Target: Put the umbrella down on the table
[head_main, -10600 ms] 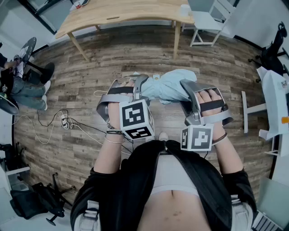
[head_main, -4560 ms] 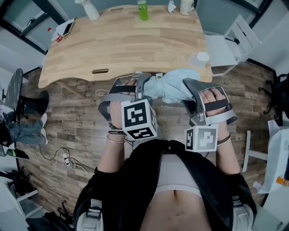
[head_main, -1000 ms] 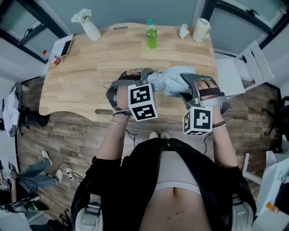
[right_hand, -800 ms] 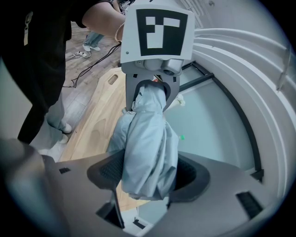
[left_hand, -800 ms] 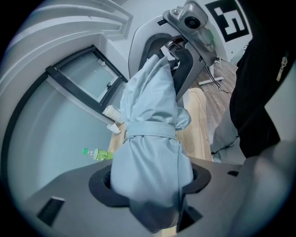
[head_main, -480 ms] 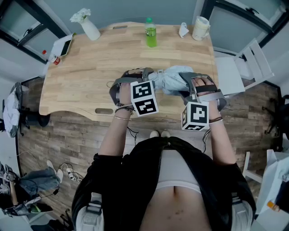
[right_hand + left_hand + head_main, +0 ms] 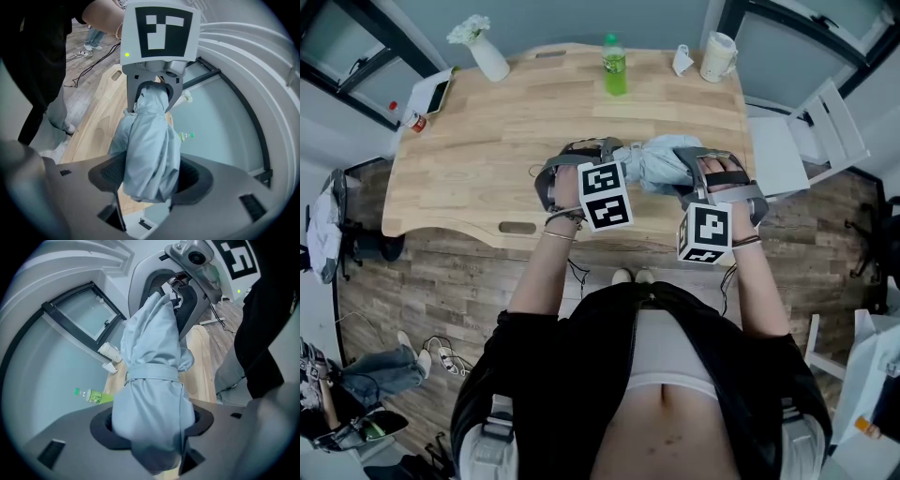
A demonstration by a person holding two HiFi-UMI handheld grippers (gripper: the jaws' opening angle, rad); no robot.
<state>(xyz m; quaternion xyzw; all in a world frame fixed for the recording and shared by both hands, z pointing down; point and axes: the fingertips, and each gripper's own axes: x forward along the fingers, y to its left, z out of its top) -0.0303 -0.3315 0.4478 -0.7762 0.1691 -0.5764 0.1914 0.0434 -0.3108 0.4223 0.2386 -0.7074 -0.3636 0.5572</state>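
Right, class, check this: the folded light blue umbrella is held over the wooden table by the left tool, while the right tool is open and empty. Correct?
No. The right tool is not open and empty: the right gripper view shows its jaws shut on the umbrella's other end. The left tool does hold the folded light blue umbrella over the wooden table.

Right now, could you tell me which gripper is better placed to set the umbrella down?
Probably left: the left gripper clamps the umbrella well inside the table; the right gripper, also clamped, sits near its edge.
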